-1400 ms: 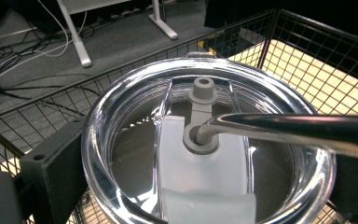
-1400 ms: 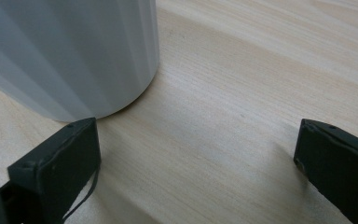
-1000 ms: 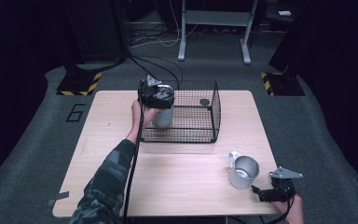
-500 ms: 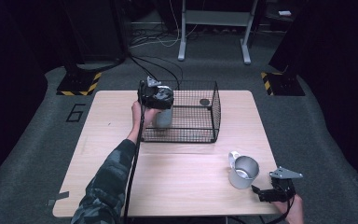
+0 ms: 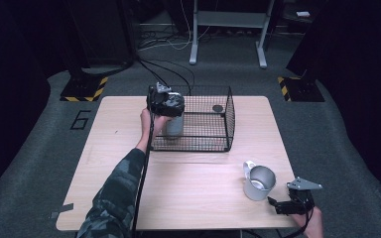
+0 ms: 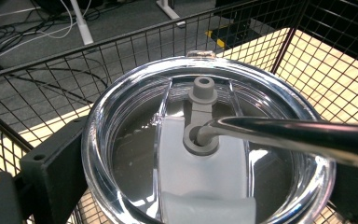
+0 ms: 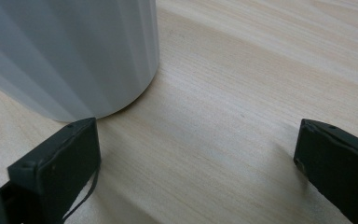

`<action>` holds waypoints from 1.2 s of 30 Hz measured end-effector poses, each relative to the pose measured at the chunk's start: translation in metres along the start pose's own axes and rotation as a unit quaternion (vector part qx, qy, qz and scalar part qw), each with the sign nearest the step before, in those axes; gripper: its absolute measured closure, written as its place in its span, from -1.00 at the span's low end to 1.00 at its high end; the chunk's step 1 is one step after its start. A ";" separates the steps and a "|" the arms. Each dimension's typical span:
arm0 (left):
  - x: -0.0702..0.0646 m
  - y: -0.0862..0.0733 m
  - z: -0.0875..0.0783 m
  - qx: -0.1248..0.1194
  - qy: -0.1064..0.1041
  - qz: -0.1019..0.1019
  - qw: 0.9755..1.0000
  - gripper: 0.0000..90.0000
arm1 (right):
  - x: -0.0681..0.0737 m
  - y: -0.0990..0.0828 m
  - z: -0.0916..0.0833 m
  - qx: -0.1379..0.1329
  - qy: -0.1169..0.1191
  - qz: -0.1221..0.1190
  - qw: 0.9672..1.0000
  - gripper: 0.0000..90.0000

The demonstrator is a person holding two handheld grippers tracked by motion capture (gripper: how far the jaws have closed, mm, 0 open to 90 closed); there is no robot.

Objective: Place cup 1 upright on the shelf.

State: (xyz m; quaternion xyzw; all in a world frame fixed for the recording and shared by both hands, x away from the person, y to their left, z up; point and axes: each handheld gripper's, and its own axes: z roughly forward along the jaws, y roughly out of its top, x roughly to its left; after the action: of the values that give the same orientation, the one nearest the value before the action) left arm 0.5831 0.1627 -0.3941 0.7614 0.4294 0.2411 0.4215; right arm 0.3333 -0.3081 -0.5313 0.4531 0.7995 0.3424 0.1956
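Two hand-held grippers: left (image 5: 171, 106) clamped around lidded tumbler (image 6: 205, 154) inside wire basket (image 5: 213, 144); right (image 7: 196, 163) spread wide, empty, beside metal cup (image 5: 259, 181) on surface (image 5: 188, 178).

You are working in a lab or recording studio set up for testing, not a home.

Your pale wooden desk (image 5: 129, 163) stands alone on grey carpet (image 5: 39, 163) marked with a number 6 (image 5: 81, 119); around it you have dark curtained surroundings, black-and-yellow hazard-striped stand bases (image 5: 83, 92), loose cables (image 5: 168, 39) trailing across the floor, and the grey metal legs of a frame (image 5: 194, 34) behind.
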 end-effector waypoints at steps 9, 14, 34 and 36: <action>-0.001 -0.002 0.003 -0.001 -0.002 -0.003 1.000 -0.91 | 0.000 0.000 0.000 0.000 0.000 0.000 1.000 -1.00; 0.000 -0.003 0.003 -0.003 -0.001 -0.005 1.000 -0.91 | 0.000 0.000 0.000 0.001 0.000 0.002 1.000 -1.00; -0.001 -0.012 -0.005 -0.004 0.005 -0.013 1.000 -0.92 | 0.001 0.000 0.000 0.001 0.000 0.002 1.000 -1.00; -0.001 -0.012 -0.005 -0.003 0.005 -0.011 1.000 -0.92 | 0.000 0.000 0.000 0.000 -0.001 0.001 1.000 -1.00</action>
State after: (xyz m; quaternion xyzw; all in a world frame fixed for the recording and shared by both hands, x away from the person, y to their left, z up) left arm 0.5734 0.1673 -0.4015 0.7539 0.4396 0.2416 0.4242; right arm 0.3330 -0.3079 -0.5313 0.4543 0.7989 0.3421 0.1956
